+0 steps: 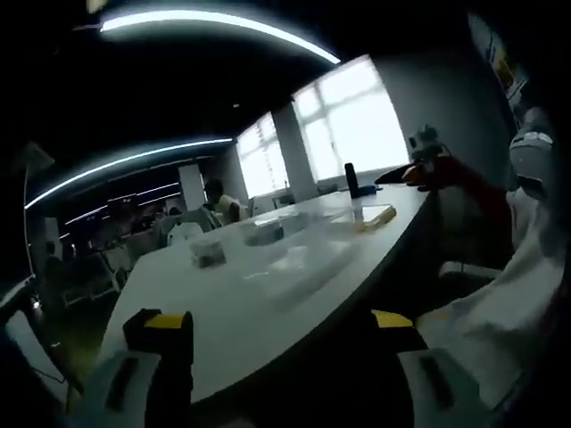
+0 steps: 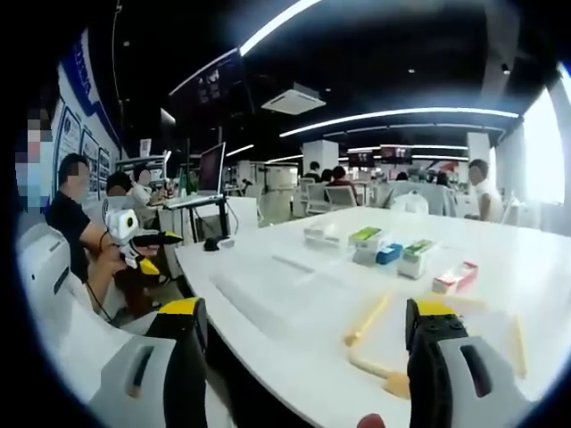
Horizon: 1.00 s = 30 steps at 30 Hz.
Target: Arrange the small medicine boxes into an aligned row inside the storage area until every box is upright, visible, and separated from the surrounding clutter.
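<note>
We have both grippers held back from the white table (image 2: 294, 339), nothing grabbed. Right gripper (image 2: 308, 334) jaws wide apart, empty; left gripper (image 1: 277, 334) jaws also wide apart, empty. In the right gripper view the medicine boxes (image 2: 393, 252) sit scattered mid-table: green-topped, blue, and a pink-and-white one (image 2: 455, 276) lying nearer the edge, well apart from our jaws. A clear tray (image 2: 268, 290) lies nearer us, and yellow sticks (image 2: 366, 321) just ahead of the jaws. We judge the boxes light, thin cardboard, easily crushed and tipped; pinch gently across the narrow faces, mid-height.
</note>
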Each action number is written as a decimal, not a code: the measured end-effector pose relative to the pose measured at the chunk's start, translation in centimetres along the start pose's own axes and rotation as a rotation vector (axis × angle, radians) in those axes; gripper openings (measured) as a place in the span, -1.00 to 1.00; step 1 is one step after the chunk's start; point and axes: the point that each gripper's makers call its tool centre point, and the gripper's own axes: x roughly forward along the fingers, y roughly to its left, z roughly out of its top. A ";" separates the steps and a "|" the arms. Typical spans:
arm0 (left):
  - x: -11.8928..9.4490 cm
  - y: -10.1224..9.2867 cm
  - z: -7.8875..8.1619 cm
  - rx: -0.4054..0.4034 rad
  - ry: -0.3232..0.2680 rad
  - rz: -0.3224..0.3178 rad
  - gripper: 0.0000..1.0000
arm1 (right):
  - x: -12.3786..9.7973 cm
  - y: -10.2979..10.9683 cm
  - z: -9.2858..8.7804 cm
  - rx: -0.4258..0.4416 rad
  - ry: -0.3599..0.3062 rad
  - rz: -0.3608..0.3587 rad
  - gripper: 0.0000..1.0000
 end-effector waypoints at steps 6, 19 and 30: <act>0.3 0.7 -0.4 0.007 0.010 0.055 0.83 | 0.0 0.1 -0.1 -0.001 0.000 0.004 0.80; 0.1 1.0 -0.4 -0.003 0.006 0.047 0.99 | 0.0 0.0 0.3 -0.011 -0.002 -0.003 0.80; 0.4 1.1 1.0 -0.134 -0.031 -0.069 0.99 | 0.8 -1.2 0.5 -0.037 0.016 -0.003 0.95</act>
